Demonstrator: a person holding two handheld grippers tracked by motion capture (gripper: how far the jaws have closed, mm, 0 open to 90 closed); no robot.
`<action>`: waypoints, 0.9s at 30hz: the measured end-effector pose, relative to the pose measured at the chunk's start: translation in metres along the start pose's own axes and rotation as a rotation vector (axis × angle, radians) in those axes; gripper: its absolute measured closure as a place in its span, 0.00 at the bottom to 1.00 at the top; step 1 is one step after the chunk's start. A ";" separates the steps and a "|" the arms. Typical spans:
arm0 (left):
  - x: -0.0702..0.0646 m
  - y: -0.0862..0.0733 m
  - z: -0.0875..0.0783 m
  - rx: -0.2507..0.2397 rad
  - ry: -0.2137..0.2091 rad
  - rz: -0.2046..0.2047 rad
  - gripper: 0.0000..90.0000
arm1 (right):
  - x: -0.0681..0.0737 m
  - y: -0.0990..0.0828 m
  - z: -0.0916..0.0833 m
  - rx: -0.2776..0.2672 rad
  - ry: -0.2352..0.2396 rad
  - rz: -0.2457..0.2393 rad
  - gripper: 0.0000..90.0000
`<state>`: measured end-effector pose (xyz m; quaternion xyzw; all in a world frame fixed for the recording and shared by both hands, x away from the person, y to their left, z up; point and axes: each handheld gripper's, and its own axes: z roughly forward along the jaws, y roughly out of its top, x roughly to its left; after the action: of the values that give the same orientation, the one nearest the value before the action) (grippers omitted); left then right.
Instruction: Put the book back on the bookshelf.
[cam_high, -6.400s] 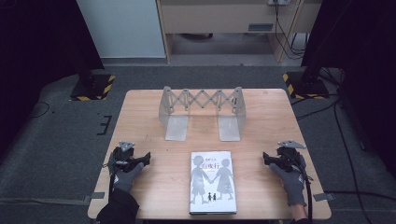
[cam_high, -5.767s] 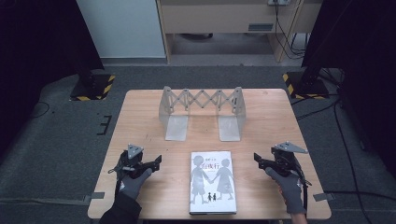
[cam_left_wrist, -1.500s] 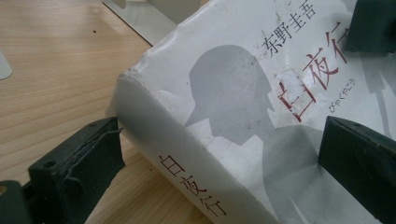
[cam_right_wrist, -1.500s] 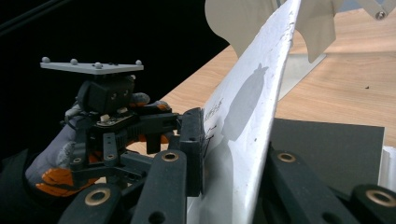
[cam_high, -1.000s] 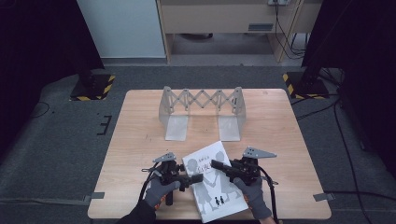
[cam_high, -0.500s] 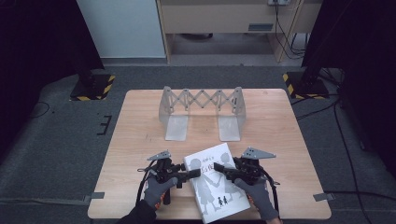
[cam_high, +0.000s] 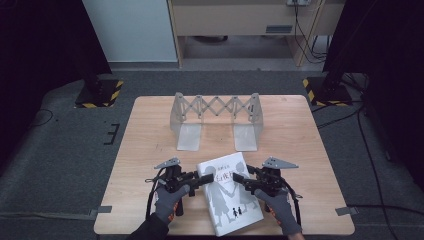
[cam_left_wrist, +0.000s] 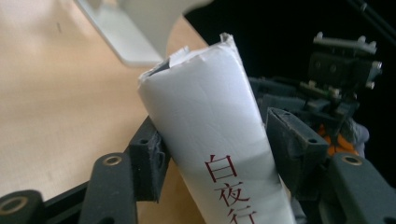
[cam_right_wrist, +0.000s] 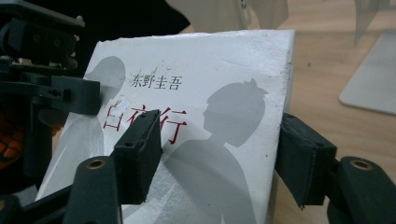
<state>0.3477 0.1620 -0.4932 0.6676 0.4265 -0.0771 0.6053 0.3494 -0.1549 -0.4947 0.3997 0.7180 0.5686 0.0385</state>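
left gripper (cam_high: 199, 181), in a gloved hand at the near left of the table, jaws just now closing and clamped across the spine of the white book (cam_high: 230, 192); in the left gripper view (cam_left_wrist: 212, 154), one black pad pressed on each side of the spine, red characters running down between them. right gripper (cam_high: 241, 181), in a gloved hand at the near right, jaws just now opening a little further and standing wider than the book's edge; in the right gripper view (cam_right_wrist: 219, 158), left pad over the cover beside the red title, right pad just off the book's right edge, whether either pad touches the book hard to tell, so grip not judged. book (cam_right_wrist: 196, 140) near the front edge of the wooden table (cam_high: 150, 150), between the two grippers, turned at a slant with its far left corner toward the left gripper; grey silhouettes of two figures on the cover, small red and dark marks near its near end. grey triangular plate on top of each gripper, cables trailing back toward the person. farther off, near the table's middle, a grey metal expanding book rack (cam_high: 216, 120) with a scissor lattice between two upright end plates, well apart from the book. beyond the table, dark carpet, two black stand bases with yellow-black striped edges at far left and far right, and a pale cabinet at the far wall.
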 end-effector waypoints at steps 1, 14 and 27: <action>-0.002 0.004 -0.001 -0.015 0.006 0.010 0.48 | 0.000 0.005 0.001 -0.051 0.003 0.002 0.45; -0.015 0.010 0.016 0.010 0.042 0.141 0.39 | -0.002 0.008 0.002 -0.146 0.060 0.013 0.55; -0.032 0.031 0.004 -0.061 0.045 0.191 0.55 | -0.028 0.010 -0.028 -0.145 -0.113 0.046 0.48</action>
<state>0.3504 0.1465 -0.4515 0.6880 0.3765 0.0090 0.6204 0.3590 -0.1937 -0.4879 0.4436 0.6622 0.5964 0.0948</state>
